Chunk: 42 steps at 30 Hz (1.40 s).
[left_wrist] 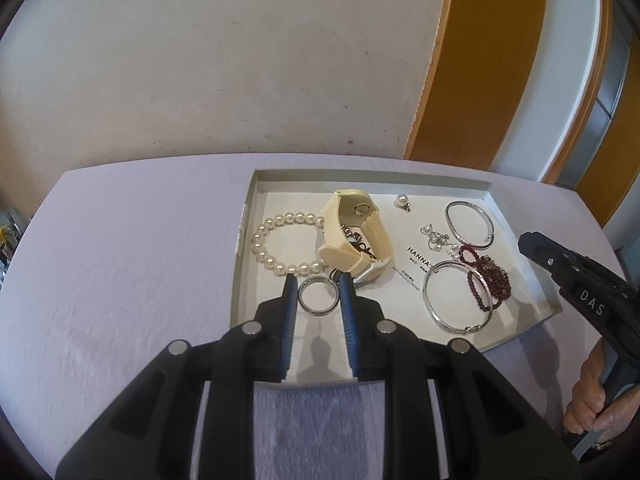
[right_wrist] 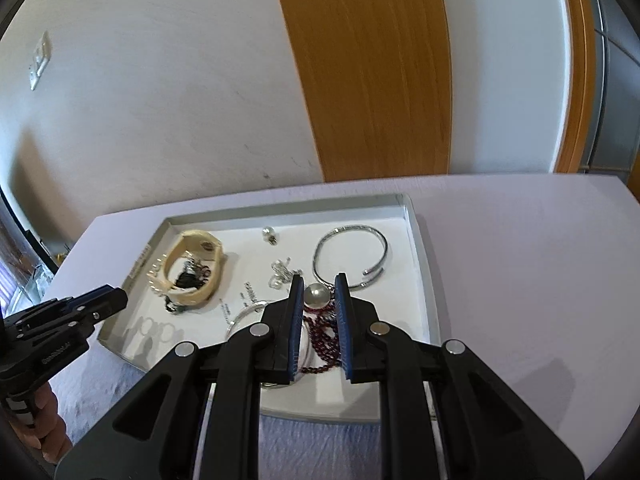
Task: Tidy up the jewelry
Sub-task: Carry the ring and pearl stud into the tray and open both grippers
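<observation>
We see soft, even daylight in both views. Below the left claw (left_wrist: pixel 318 286) its fingers throw faint grey shadows on the white tray (left_wrist: pixel 516 320). The fisheye bends the table (left_wrist: pixel 120 240) edge and darkens the corners. Left of the right claw (right_wrist: pixel 318 286) the jewelry looks slightly smeared.

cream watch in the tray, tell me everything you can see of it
The cream watch has a wide, smooth band that looks like rubber or plastic, closed into a loop. It stands on its edge in the far left part of the grey tray, its round pale face turned toward the far wall. A small dark tangle of jewelry lies inside the loop. The pearl bracelet meets its left side. Neither tool touches it.
</observation>
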Tool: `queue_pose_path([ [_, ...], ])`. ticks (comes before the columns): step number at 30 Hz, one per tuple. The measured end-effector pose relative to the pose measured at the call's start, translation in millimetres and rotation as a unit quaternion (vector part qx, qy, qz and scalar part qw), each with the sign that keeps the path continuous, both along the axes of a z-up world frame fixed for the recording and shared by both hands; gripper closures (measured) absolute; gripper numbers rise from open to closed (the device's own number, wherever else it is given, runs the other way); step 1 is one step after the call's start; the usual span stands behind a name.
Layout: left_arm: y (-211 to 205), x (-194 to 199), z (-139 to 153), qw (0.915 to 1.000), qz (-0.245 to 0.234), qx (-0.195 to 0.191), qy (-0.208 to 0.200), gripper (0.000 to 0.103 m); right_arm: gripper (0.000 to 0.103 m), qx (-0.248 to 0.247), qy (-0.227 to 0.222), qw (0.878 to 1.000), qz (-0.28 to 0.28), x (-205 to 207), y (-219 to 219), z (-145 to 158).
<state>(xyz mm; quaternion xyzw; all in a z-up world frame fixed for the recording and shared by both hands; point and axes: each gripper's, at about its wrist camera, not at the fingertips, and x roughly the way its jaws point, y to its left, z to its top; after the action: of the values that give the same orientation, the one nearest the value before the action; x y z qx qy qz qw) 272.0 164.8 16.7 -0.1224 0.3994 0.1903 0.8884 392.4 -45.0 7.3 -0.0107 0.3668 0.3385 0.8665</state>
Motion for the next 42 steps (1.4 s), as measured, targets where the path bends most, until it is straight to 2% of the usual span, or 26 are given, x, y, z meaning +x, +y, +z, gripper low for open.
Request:
queue_pose_path([
  [7, 0, 7, -10, 1.0, -0.002, -0.007, 0.006, 0.082, 0.083, -0.001, 0.006, 1.0, 0.008, 1, 2, -5],
  [9, 0, 8, -13, 0.9999, -0.002, -0.007, 0.009, 0.082, 0.06, 0.004, 0.005, 1.0, 0.012, -1, 1, -3],
  [10, 0, 9, -14, 0.9999, -0.002, -0.008, 0.009, 0.082, 0.056, 0.007, 0.001, 1.0, 0.009, -2, 0, -2],
  [13, 0, 10, -15, 0.9999, -0.001, -0.008, 0.011, 0.082, 0.053, 0.017, -0.011, 1.0, 0.005, -7, -4, 5],
  [15, 1, 12, -16, 0.9999, -0.001, -0.008, 0.012, 0.082, 0.043, 0.019, -0.015, 1.0, 0.004, -9, -6, 7],
  [20, 6, 15, -12, 0.9999, 0.002, -0.014, 0.01, 0.082, 0.03, 0.016, -0.025, 1.0, 0.006, -13, -7, 11],
  [26, 6, 19, -11, 0.9997, 0.008, -0.019, 0.015, 0.082, 0.025, 0.021, -0.031, 0.999, 0.009, -14, -10, 15],
  [35, -16, 33, -20, 0.9993, -0.004, -0.024, 0.026, 0.081, 0.025, 0.034, -0.025, 0.999, 0.006, -12, -19, 17],
  [42, -10, 34, -24, 0.999, 0.012, -0.024, 0.034, 0.081, 0.025, 0.032, -0.027, 0.999, 0.012, -15, -17, 19],
])
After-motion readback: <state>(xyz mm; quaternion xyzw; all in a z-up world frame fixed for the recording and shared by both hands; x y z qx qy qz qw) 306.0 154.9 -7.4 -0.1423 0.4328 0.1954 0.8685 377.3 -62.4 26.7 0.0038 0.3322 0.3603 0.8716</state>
